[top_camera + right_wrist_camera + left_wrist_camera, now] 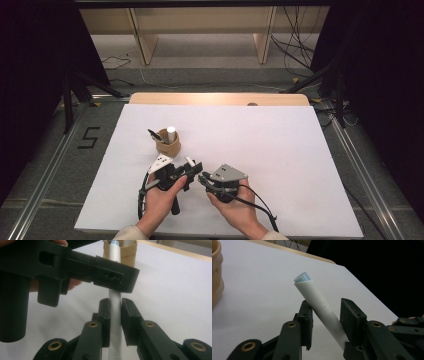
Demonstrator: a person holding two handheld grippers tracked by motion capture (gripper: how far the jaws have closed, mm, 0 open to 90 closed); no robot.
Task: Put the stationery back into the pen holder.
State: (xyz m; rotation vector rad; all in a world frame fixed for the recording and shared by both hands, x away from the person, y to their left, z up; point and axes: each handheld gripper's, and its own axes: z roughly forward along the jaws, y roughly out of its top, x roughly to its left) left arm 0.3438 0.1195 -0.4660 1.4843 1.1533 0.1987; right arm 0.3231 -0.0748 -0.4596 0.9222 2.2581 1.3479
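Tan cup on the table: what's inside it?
The tan cup holds a white tube standing upright and a black pen leaning out left. Their lower ends and the cup's bottom are hidden by its wall.

White marker pen [319, 302], slim and tube-shaped, with a pale blue end [302, 278] showing at its upper tip. It's tilted, off the table, near the front edge. The left gripper [187, 172] has it across its jaws, and the right gripper [115, 315] has its jaws pressed on the barrel's lower part.
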